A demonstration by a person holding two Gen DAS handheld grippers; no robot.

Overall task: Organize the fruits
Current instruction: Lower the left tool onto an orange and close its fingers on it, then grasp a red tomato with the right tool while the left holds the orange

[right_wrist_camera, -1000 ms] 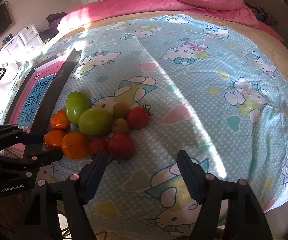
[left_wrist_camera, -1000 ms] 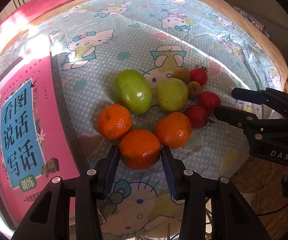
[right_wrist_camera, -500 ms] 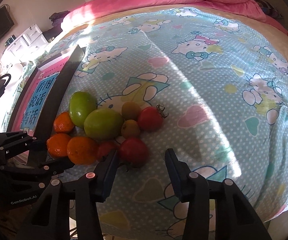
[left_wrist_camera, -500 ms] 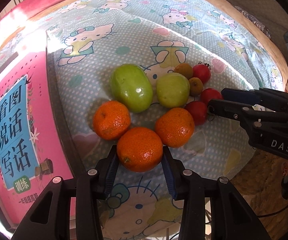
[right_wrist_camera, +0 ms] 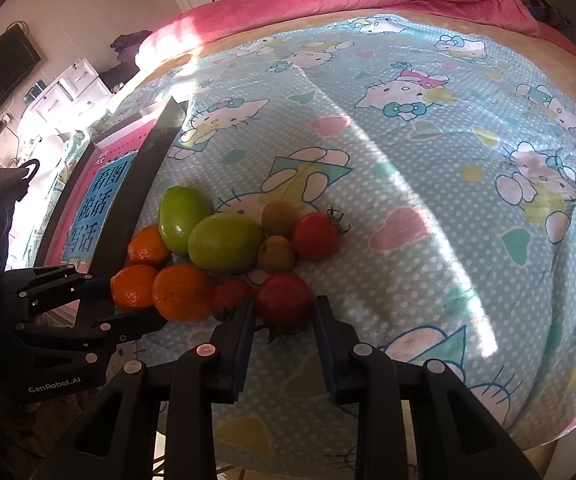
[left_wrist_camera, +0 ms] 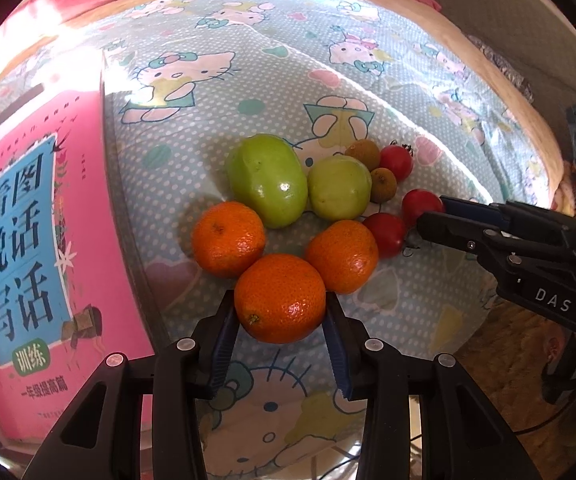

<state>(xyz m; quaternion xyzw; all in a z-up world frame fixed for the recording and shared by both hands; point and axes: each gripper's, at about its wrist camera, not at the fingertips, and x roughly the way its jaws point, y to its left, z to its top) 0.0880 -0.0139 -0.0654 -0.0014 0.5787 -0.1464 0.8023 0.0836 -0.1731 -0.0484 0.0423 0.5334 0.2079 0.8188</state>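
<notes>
My left gripper (left_wrist_camera: pixel 280 332) has its jaws tight on both sides of the front orange (left_wrist_camera: pixel 280 298). It sits on the sheet (left_wrist_camera: pixel 248 80) and touches two other oranges. My right gripper (right_wrist_camera: pixel 284 320) has its jaws around a tomato (right_wrist_camera: pixel 284 300), but I cannot tell if they squeeze it yet. I think the orange is firm and a bit bumpy, so it should not slip. The tomato looks soft and smooth, so I should hold its round middle gently or it may squash.
</notes>
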